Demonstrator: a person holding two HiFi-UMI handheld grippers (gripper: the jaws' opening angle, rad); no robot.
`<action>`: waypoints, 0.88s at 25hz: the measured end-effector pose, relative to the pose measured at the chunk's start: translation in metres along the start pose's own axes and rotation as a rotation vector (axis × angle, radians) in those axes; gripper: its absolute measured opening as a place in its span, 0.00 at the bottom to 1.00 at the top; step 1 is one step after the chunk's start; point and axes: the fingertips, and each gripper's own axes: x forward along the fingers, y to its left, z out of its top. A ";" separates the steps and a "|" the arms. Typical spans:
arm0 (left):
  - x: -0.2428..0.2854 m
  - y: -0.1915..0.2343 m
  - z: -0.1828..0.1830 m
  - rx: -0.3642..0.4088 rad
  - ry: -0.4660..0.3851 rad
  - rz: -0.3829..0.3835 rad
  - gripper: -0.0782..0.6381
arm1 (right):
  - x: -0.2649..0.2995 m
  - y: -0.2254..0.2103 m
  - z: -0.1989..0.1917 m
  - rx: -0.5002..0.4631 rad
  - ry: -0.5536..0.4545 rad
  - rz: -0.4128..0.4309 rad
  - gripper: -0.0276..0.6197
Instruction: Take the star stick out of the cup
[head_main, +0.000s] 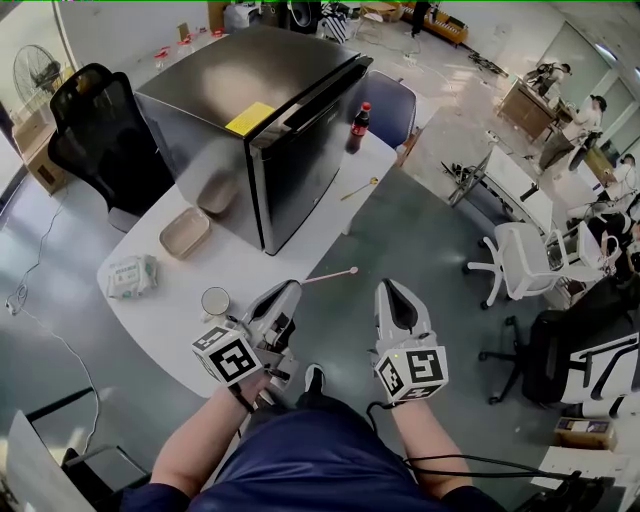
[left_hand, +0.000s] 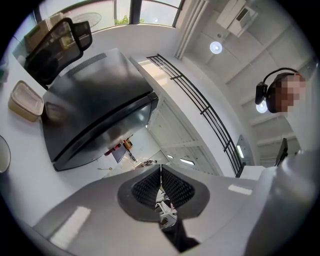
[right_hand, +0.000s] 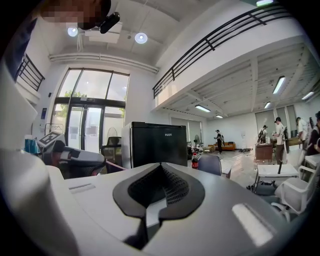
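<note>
A white cup (head_main: 215, 302) stands near the front edge of the white table (head_main: 300, 240); from above it looks empty. A thin pink-tipped stick (head_main: 331, 275) lies flat on the table right of the cup; its tip shape is too small to tell. My left gripper (head_main: 290, 289) hovers just right of the cup, jaws shut with nothing between them (left_hand: 161, 168). My right gripper (head_main: 388, 288) is off the table's edge over the floor, also shut and holding nothing (right_hand: 161, 165).
A black mini fridge (head_main: 260, 125) fills the table's middle, with a cola bottle (head_main: 359, 126) behind it. A tan container (head_main: 185, 232) and a packet (head_main: 131, 276) lie at the left. A yellow stick (head_main: 358, 188) lies near the right edge. Office chairs surround the table.
</note>
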 end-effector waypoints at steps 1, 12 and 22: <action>-0.001 0.000 0.001 -0.001 -0.004 0.001 0.12 | 0.000 0.002 0.001 -0.001 0.000 0.006 0.05; -0.007 0.009 0.005 -0.018 -0.042 -0.001 0.12 | 0.006 0.005 -0.001 0.011 -0.005 0.020 0.05; -0.019 0.014 0.002 -0.028 -0.044 0.019 0.12 | 0.005 0.006 -0.004 0.016 -0.003 0.014 0.05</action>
